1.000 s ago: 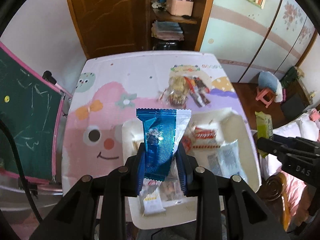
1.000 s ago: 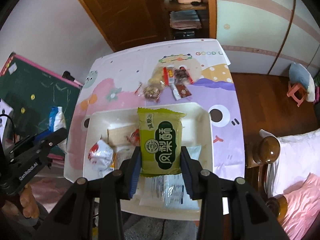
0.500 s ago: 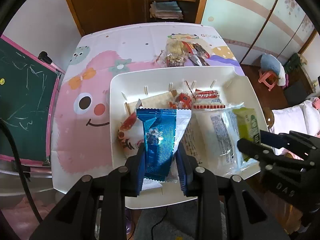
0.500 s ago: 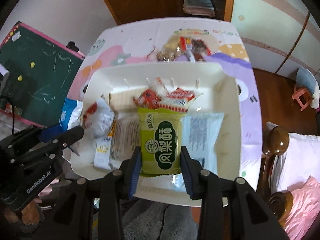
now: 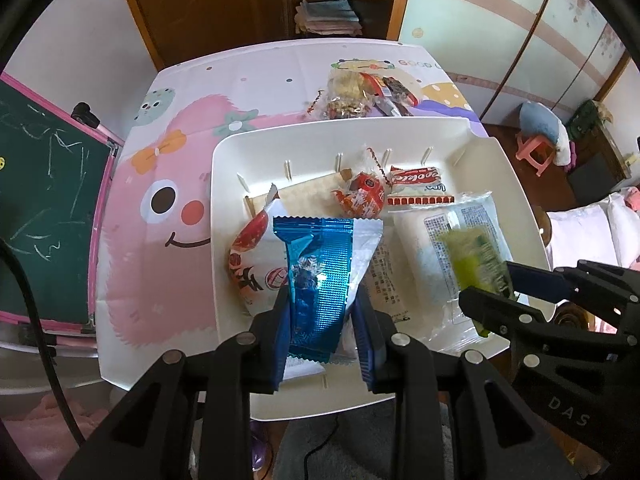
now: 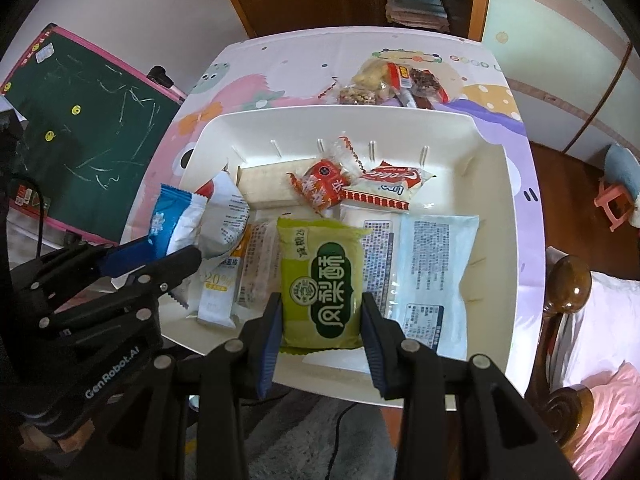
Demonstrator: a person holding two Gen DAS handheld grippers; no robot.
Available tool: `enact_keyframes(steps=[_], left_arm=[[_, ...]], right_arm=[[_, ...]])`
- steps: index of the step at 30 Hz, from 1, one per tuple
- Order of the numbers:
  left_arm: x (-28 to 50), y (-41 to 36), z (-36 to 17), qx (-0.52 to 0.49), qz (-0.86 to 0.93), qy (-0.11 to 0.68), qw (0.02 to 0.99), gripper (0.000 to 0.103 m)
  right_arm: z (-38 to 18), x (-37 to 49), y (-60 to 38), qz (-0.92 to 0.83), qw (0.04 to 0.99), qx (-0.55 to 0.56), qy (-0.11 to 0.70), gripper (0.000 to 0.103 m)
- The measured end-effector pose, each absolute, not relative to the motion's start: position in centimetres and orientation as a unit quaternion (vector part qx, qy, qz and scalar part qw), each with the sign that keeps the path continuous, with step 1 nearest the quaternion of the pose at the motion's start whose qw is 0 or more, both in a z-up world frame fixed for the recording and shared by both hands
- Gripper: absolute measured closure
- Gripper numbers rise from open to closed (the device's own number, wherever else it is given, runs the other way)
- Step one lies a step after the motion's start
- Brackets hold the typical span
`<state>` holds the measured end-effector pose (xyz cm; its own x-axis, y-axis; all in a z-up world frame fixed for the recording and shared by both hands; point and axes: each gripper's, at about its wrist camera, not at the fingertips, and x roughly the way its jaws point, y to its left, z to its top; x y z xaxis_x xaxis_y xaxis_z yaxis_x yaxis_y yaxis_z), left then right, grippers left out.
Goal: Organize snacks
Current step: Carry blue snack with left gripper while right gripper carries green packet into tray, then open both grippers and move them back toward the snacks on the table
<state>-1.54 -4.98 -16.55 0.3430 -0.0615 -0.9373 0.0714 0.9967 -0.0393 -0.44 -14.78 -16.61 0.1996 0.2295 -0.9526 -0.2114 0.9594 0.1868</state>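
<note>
The left gripper [image 5: 322,312] has its fingers clamped on a blue foil snack packet [image 5: 320,280], held over the near left part of the white tray [image 5: 496,152]. The right gripper [image 6: 322,320] grips a green pastry packet [image 6: 320,284] above the tray's near middle. Both point steeply down. Other wrapped snacks lie in the tray; a small pile of snacks [image 6: 392,80] sits on the bench [image 5: 248,80] just beyond it

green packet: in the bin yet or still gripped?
Still gripped. The right gripper pads press both sides of the green packet, held above the white bin, not lying among the snacks.
</note>
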Motion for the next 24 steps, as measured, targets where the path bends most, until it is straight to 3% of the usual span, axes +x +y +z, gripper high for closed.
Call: enact_keyframes(steps=[3,4,5,7,8,10,24], left_arm=[[-1.4,-4.7,-16.7,-0.002,-0.039,0.571,0.82,0.072],[-1.3,-4.6,-16.7,-0.003,-0.039,0.571,0.82,0.065],[-1.4,-4.5,-16.6,-0.003,-0.037,0.57,0.821,0.047],[-1.4,-4.3,-16.4,-0.001,-0.021,0.566,0.824,0.022],[-1.4,-4.1,-16.3,0.001,-0.008,0.561,0.828,0.015],[-1.4,-3.8,-16.2,-0.008,-0.008,0.559,0.829,0.011],[-1.5,-3.2,-15.7,-0.016,-0.01,0.558,0.83,0.011]], right_arm=[[-16.6,-0.3,-15.0,0.145,0.773,0.019,0.618,0.065],[-16.5,-0.2,-15.0,0.143,0.772,0.022,0.619,0.065],[-16.5,-0.2,-15.1,0.141,0.772,0.024,0.62,0.064],[-16.6,-0.1,-15.3,0.137,0.771,0.031,0.621,0.065],[-16.6,0.0,-15.4,0.135,0.771,0.035,0.622,0.064],[-16.6,0.1,-15.8,0.129,0.77,0.047,0.623,0.063],[-15.6,0.0,-16.1,0.119,0.78,0.064,0.611,0.058]])
